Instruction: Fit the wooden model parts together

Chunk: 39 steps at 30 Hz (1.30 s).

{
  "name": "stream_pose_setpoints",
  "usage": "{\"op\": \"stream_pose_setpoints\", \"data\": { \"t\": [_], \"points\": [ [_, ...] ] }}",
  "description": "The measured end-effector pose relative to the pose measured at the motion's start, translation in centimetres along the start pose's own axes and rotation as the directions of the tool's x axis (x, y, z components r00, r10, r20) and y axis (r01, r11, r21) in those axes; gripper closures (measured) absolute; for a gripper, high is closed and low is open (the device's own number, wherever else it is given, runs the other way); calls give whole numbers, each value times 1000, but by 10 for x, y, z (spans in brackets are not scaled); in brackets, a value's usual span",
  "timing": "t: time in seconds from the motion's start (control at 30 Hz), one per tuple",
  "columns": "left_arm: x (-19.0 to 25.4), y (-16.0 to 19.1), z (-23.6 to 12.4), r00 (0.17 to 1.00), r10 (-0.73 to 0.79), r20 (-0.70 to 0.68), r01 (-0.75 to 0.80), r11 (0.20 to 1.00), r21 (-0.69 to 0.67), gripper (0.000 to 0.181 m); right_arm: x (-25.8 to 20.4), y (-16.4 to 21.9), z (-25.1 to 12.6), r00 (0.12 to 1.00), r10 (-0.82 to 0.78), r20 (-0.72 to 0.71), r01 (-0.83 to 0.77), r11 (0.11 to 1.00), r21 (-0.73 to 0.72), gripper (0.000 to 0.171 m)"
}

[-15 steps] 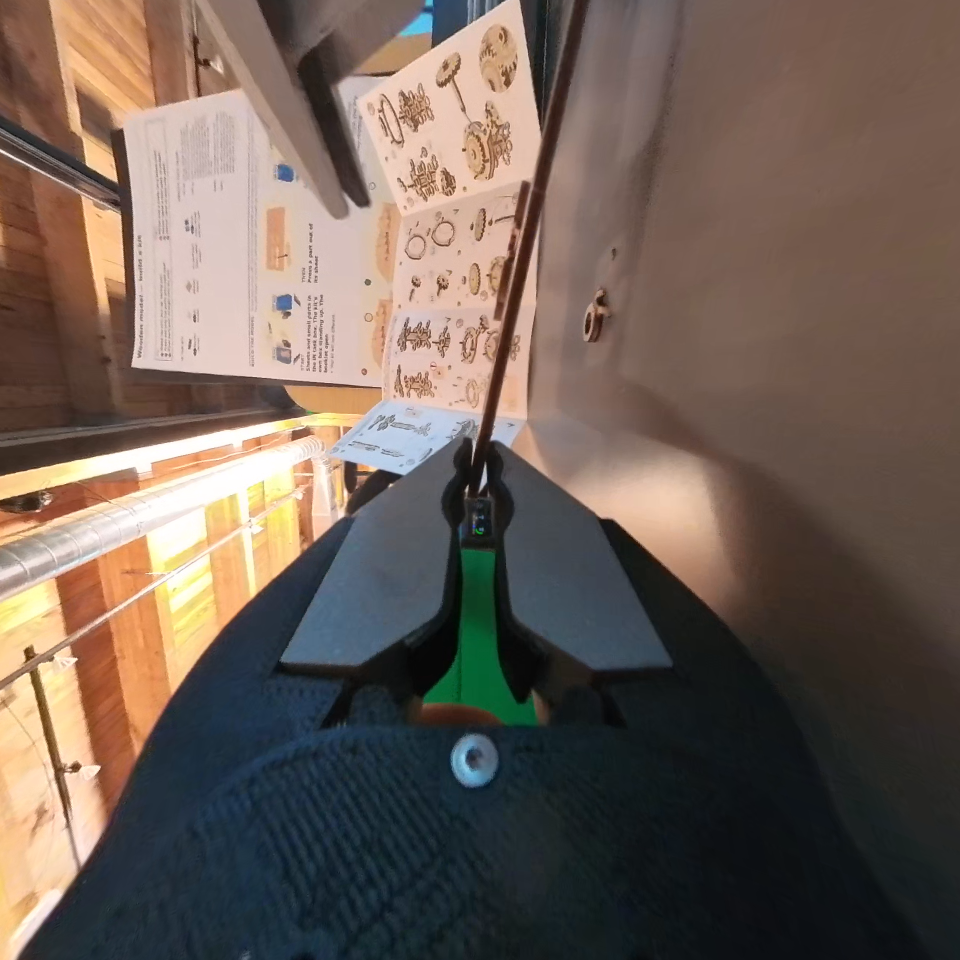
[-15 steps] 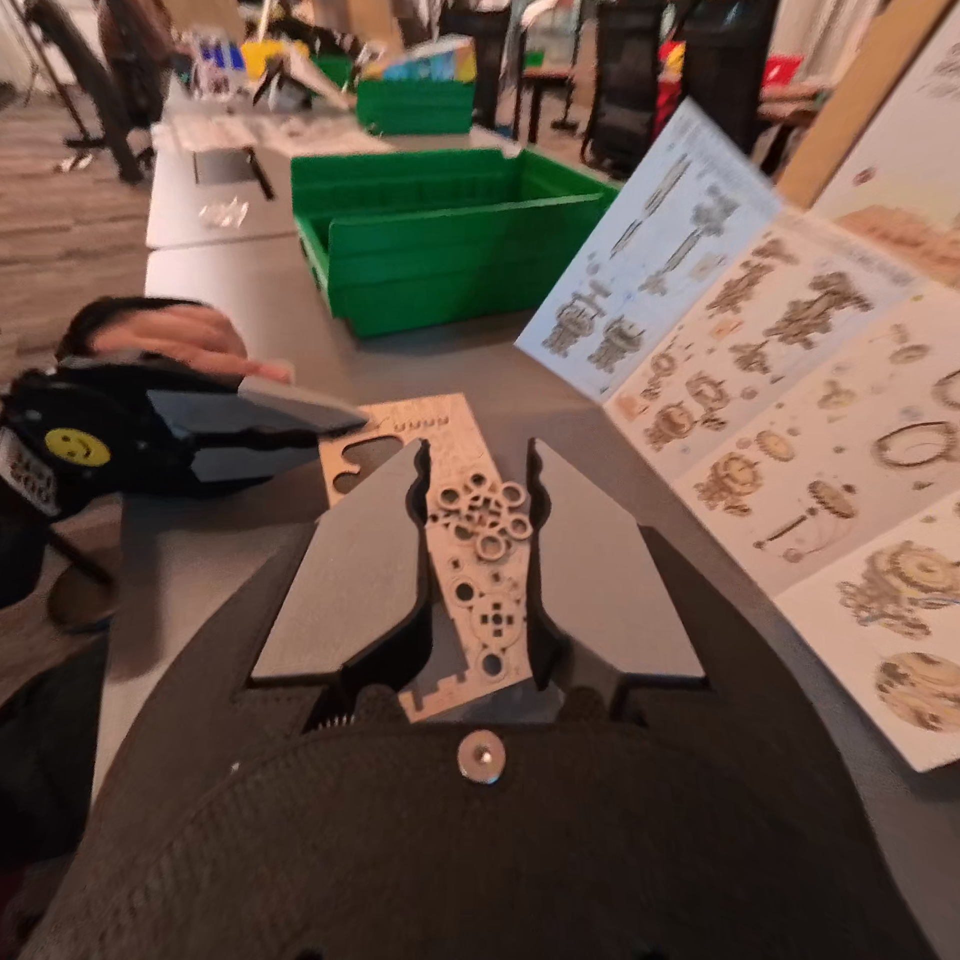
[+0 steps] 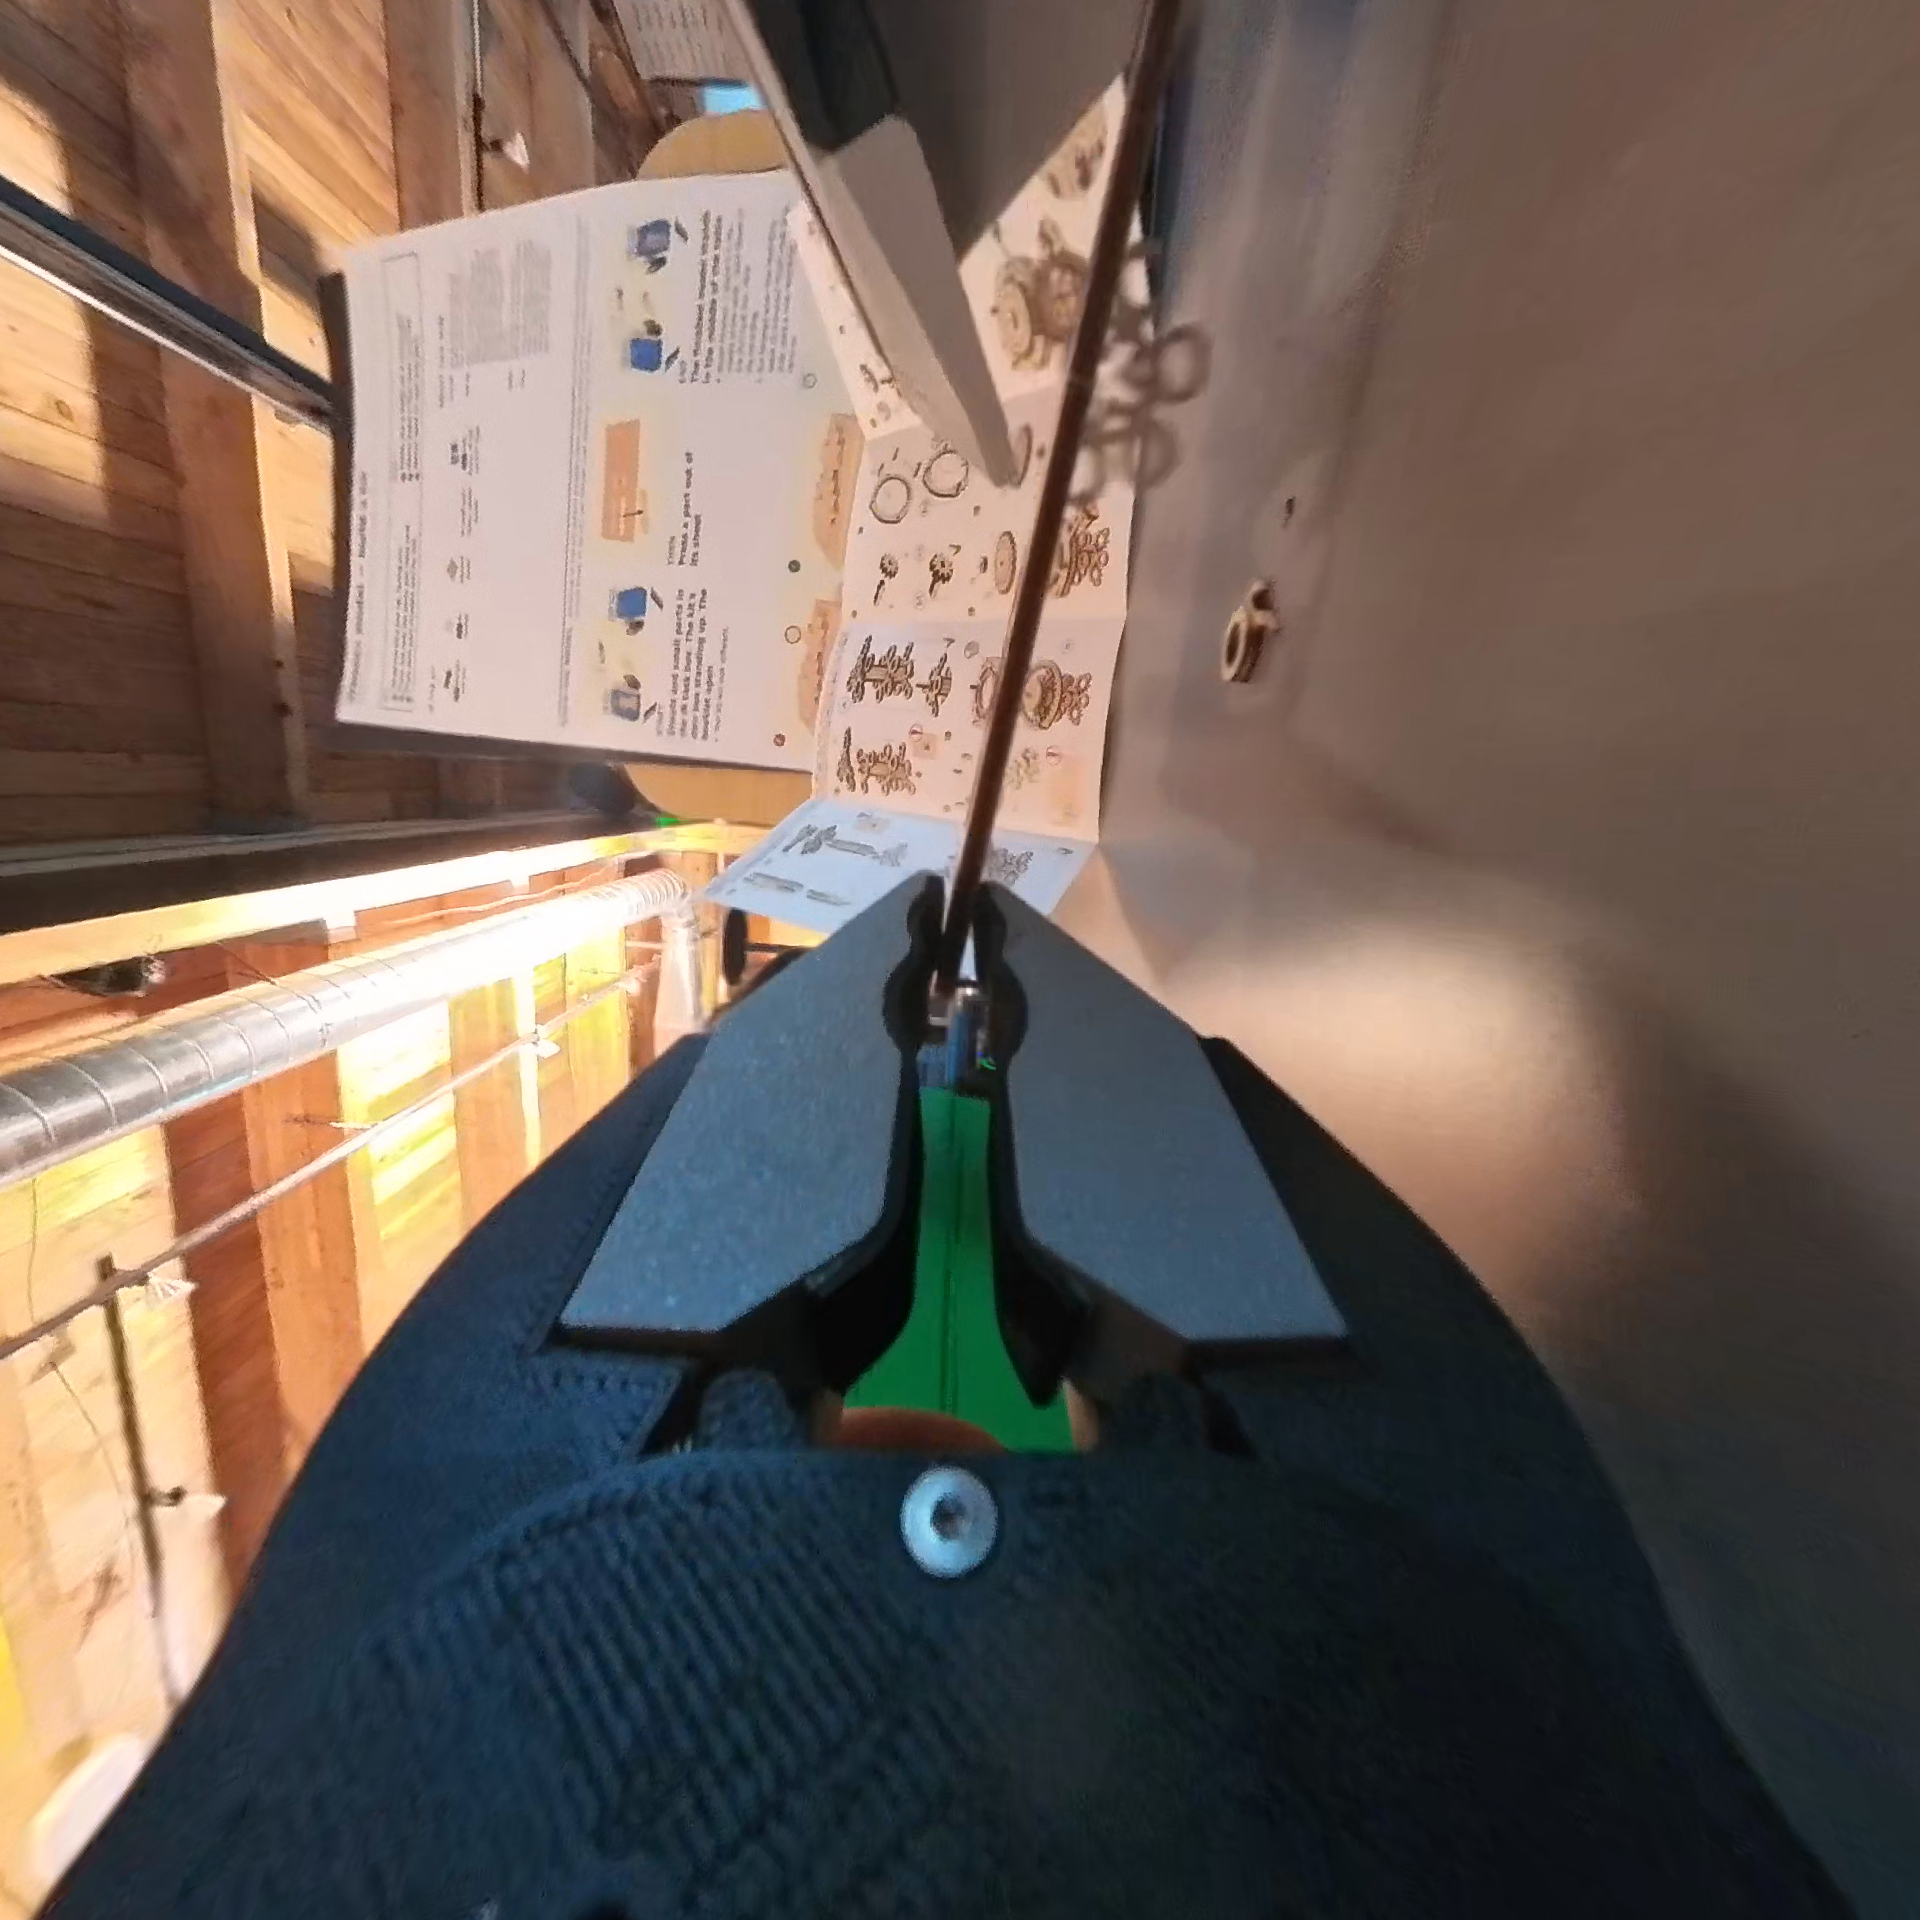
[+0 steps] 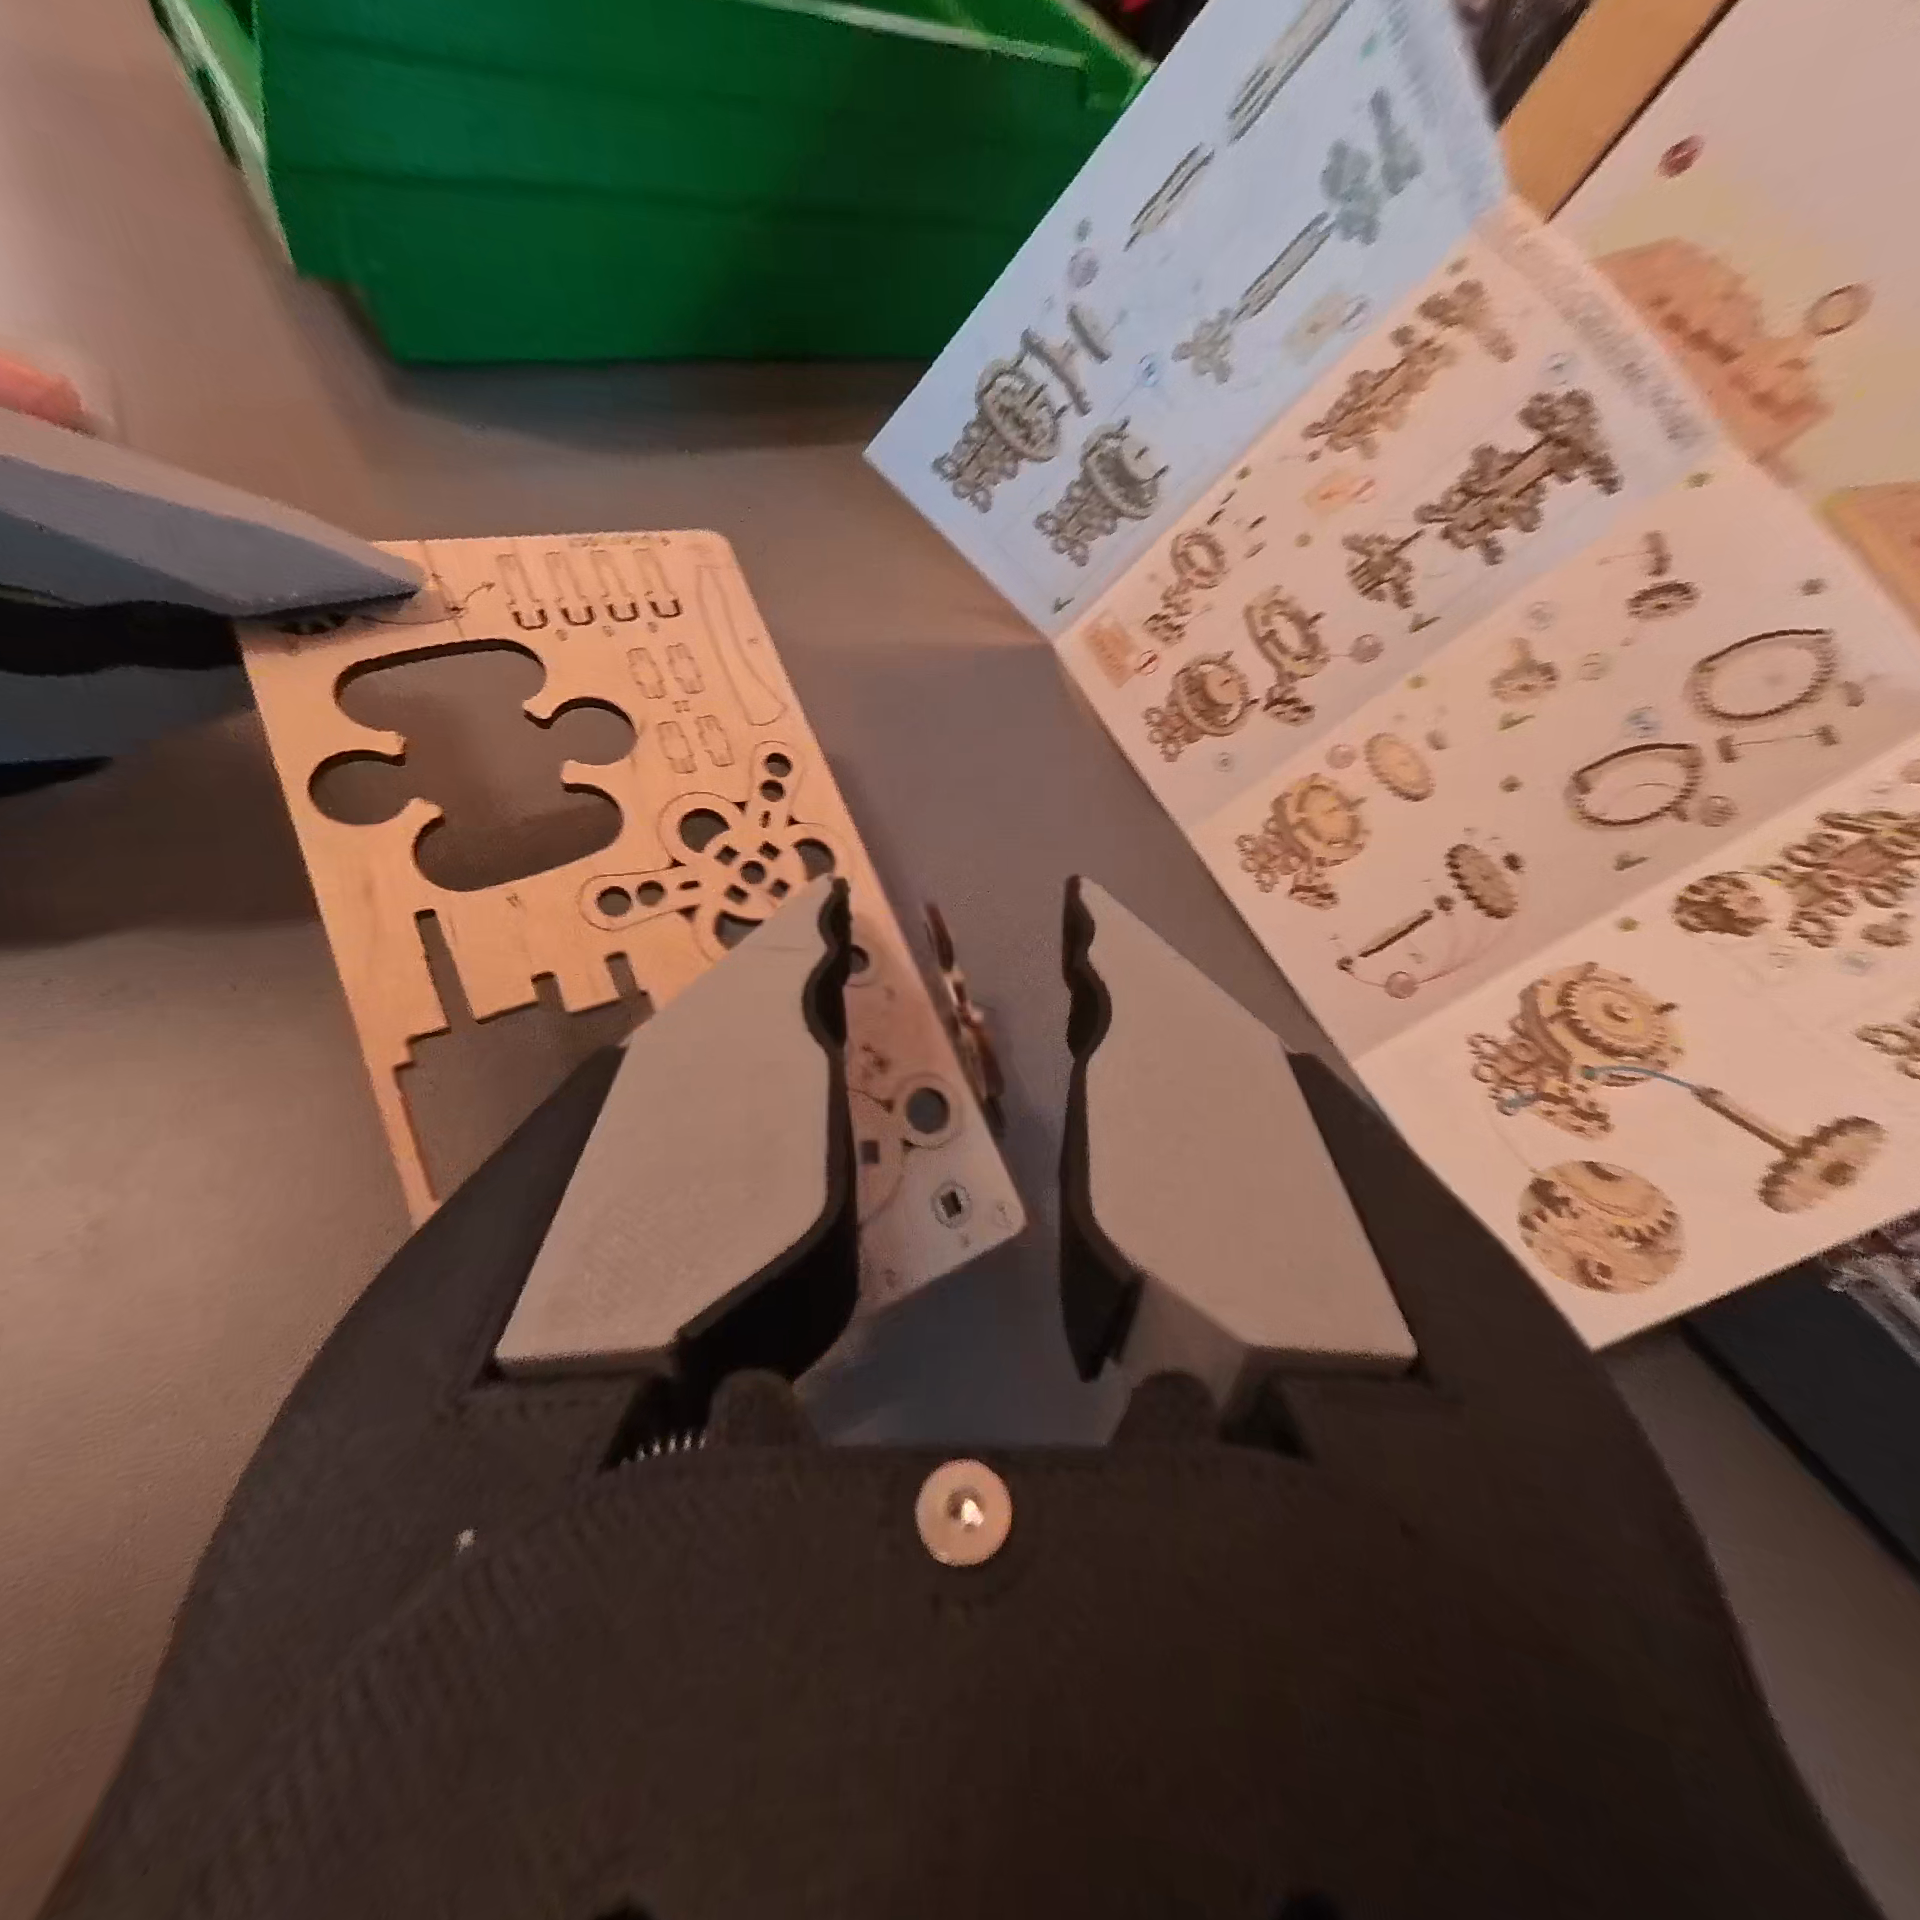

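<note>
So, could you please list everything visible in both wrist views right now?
Wooden parts sheet: one, pale, held above the grey table at its far corner.
Small wooden ring piece: one, tan, alone on the table.
Instruction leaflet: one, white, propped open on the right.
Green bin: one, behind the sheet.
Left gripper: shut on the sheet's edge.
Right gripper: open, over the sheet's near corner.

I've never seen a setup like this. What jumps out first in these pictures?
Most striking is the pale wooden sheet of laser-cut parts, with large shapes already punched out, which the left gripper clamps by one corner. Beside it an unfolded instruction sheet shows gear drawings. The right gripper hovers open over the sheet's near edge, a green bin behind.
</note>
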State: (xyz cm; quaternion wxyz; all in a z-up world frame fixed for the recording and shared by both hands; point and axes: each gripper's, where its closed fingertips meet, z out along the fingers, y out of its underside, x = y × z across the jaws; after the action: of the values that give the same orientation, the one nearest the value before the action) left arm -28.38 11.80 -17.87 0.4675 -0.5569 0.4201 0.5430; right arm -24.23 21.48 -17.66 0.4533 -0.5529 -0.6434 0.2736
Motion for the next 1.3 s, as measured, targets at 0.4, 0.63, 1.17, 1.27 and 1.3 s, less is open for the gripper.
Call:
{"op": "stream_pose_setpoints", "data": {
  "t": [0.4, 0.63, 1.17, 1.27, 1.3],
  "points": [
    [-6, 48, -26, 976, -22, -215, -4, 993, -118, 178, 26, -11, -13, 991, 125, -40, -121, 988, 98, 134],
    [-28, 65, -40, 973, 2, -231, -45, 983, -180, 178, 26, -10, -14, 991, 128, -32, -124, 987, 105, 134],
    [-5, 103, -65, 927, -104, -360, -7, 955, -296, 176, 14, -11, -11, 996, 94, -7, -93, 990, 105, 134],
    [5, 97, -68, 892, -192, -410, 69, 953, -295, 169, 13, -11, -10, 996, 90, -2, -90, 990, 107, 134],
    [8, 97, -69, 885, -207, -418, 81, 951, -300, 166, 12, -11, -10, 996, 88, -1, -88, 991, 105, 134]
  ]
}}
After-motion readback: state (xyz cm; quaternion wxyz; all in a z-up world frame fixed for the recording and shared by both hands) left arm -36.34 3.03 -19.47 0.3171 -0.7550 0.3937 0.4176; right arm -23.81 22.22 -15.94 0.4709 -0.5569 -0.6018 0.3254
